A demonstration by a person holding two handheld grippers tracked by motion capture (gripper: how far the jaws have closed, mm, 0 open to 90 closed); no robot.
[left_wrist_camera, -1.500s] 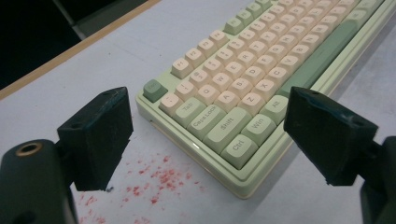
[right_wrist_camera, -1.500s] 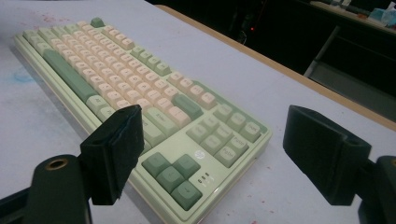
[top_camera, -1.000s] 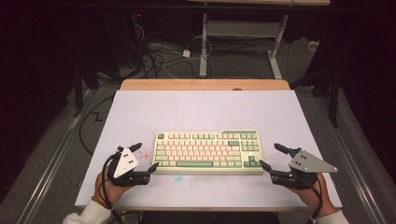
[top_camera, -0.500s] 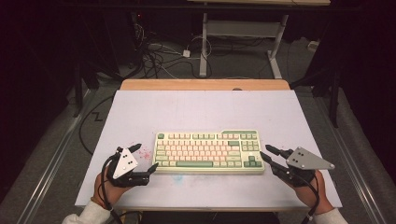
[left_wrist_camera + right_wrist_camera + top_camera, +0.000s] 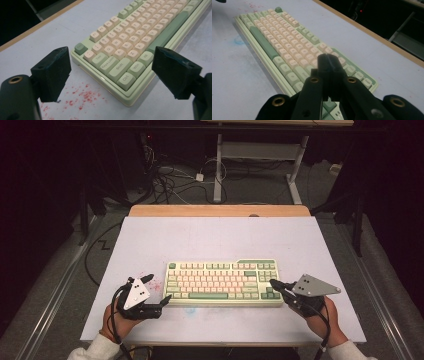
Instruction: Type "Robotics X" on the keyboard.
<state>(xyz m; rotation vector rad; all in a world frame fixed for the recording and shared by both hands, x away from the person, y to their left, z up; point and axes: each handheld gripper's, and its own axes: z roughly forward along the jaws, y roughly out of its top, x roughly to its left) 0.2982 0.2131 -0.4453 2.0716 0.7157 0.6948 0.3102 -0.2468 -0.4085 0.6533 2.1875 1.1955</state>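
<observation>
The keyboard (image 5: 223, 283) lies flat near the front middle of the table (image 5: 220, 235), a gripper at each end. The right gripper (image 5: 329, 60) has just been closing; its jaws now meet with nothing between them, poised over the right-hand keys as if to press one. To do that well, come straight down on a single cap and avoid its neighbours. Whether the tips already touch a key is hard to tell. The left gripper (image 5: 110, 72) waits with jaws spread wide around the left front corner, low and angled inward.
</observation>
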